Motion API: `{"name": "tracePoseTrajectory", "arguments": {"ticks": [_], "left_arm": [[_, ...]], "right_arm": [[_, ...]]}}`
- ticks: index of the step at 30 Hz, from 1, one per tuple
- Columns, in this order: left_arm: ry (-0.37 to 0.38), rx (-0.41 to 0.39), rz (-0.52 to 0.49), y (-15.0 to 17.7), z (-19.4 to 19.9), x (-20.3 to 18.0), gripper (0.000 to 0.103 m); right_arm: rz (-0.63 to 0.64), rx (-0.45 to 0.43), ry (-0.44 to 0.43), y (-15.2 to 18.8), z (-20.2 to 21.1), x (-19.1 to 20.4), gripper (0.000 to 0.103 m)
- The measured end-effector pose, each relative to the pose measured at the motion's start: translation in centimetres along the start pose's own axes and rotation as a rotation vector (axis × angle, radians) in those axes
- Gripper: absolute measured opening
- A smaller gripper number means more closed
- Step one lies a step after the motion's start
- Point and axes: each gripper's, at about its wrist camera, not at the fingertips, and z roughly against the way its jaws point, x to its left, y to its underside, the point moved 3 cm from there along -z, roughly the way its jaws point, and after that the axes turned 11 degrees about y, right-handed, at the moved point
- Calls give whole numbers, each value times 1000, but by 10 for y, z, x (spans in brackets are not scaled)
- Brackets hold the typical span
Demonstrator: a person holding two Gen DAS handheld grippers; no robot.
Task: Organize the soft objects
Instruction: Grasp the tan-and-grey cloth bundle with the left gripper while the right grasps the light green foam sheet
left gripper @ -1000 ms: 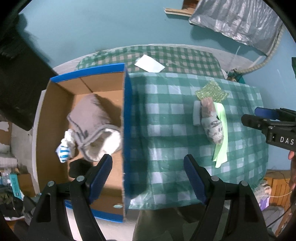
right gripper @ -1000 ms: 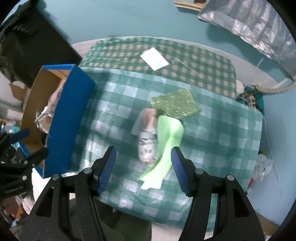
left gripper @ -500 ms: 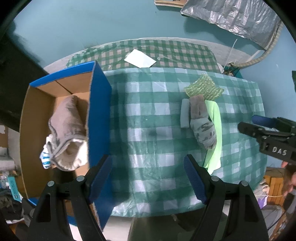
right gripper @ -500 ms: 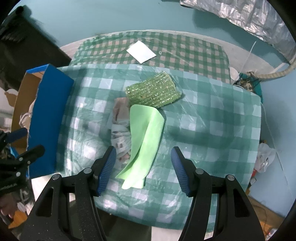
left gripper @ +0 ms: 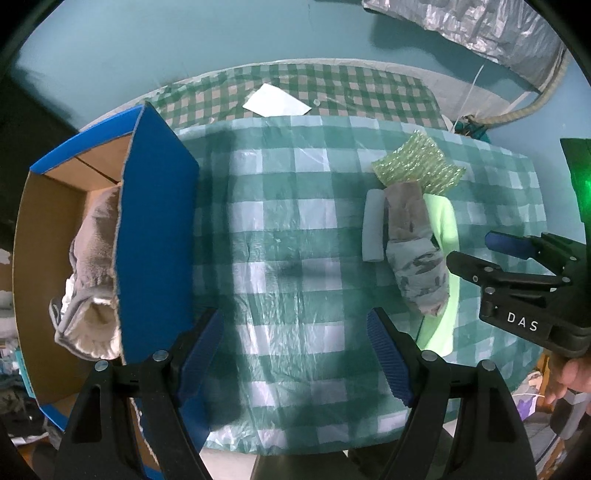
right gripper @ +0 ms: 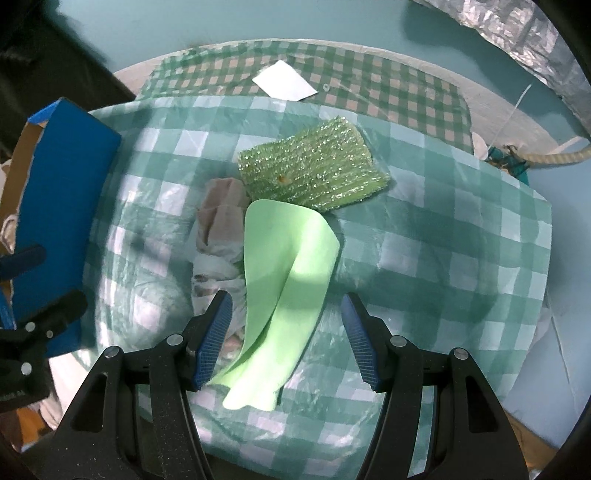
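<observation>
A light green foam sheet lies on the checked tablecloth, next to a grey patterned sock, a white foam roll and a glittery green sponge. My right gripper is open, its jaws either side of the foam sheet's near end, just above it. My left gripper is open and empty over the middle of the table. A blue cardboard box at the left holds a grey fleece item.
A white paper lies at the far side of the table. A teal wall stands behind. Silver foil hangs at the top right. The table's near edge is just below both grippers.
My right gripper has moved forward and down over the green foam sheet. My left gripper has shifted right, away from the box, toward the middle of the table.
</observation>
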Motion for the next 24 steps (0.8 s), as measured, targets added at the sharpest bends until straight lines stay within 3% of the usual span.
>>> {"name": "tracePoseTrajectory", "arguments": {"ticks": [17,24], "left_arm": [[6,20,25,-9,-11,4,81],[4,30,24,-9,-14,4,81]], "right_arm": [[8,27,-54,-6,-17,24,66],[-116,15,-47,-9,-11,-3,66]]}}
